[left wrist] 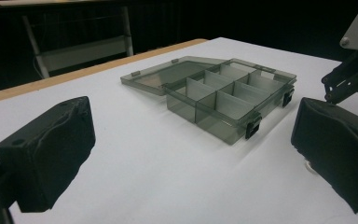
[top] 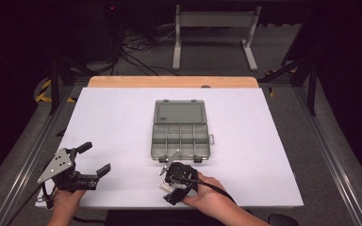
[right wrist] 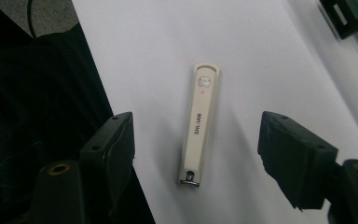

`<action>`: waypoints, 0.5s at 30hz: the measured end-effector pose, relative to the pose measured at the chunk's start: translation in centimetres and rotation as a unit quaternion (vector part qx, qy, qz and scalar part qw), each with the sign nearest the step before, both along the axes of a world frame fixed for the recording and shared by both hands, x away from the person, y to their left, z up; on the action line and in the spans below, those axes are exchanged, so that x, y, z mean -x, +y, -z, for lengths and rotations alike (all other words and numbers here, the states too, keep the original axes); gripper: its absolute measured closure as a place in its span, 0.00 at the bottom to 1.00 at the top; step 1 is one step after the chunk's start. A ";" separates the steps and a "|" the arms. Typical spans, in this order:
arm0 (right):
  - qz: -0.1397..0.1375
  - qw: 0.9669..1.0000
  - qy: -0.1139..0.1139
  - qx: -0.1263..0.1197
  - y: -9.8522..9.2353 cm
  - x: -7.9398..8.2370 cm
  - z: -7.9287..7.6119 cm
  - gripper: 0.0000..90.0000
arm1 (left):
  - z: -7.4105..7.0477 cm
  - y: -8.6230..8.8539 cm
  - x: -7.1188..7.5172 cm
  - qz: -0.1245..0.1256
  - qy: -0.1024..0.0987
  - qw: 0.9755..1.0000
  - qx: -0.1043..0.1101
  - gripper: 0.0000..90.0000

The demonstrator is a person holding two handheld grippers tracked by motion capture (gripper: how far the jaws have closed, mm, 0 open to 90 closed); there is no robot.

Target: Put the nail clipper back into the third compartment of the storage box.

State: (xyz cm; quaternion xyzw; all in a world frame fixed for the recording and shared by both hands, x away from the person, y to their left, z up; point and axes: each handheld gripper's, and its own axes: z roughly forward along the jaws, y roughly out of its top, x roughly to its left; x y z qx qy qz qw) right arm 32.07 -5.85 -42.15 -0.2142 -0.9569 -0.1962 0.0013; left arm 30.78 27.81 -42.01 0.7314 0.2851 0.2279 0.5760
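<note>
A cream nail clipper (right wrist: 199,126) lies flat on the white table (right wrist: 168,42), lengthways between the two black jaws of my right gripper (right wrist: 200,140). The jaws stand apart on either side of it and neither pad touches it. In the high view the right gripper (top: 175,182) points down at the table's front edge, just below a smoky clear compartment box (top: 153,141) with its lid (top: 179,113) folded back. My left gripper (top: 94,158) rests at the front left, open and empty, aimed toward the box (left wrist: 223,100).
The box's several compartments look empty. Two black latches (left wrist: 253,127) hang on its near wall. A wooden strip (top: 169,81) borders the table's far edge, and a grey metal stand (top: 214,28) sits on the floor beyond. White tabletop (top: 113,122) spreads left of the box.
</note>
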 end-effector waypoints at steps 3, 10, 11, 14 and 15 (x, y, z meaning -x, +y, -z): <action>0.003 1.000 -0.006 0.002 0.2 0.1 0.2 0.43 | 0.0 0.0 0.0 0.000 0.000 1.000 0.001 0.00; -0.002 1.000 -0.010 0.012 0.4 0.2 0.7 0.61 | 0.0 0.0 0.0 0.000 0.000 1.000 0.002 0.00; -0.001 1.000 -0.012 0.015 0.5 0.3 0.7 0.64 | 0.0 0.0 0.0 -0.001 0.000 1.000 0.003 0.00; 0.000 1.000 -0.016 0.018 0.6 0.4 0.8 0.72 | 0.0 0.0 0.0 0.001 -0.001 1.000 0.001 0.00; 0.002 1.000 -0.020 0.019 0.6 0.4 0.9 0.74 | 0.0 0.0 0.0 0.002 -0.001 1.000 0.000 0.00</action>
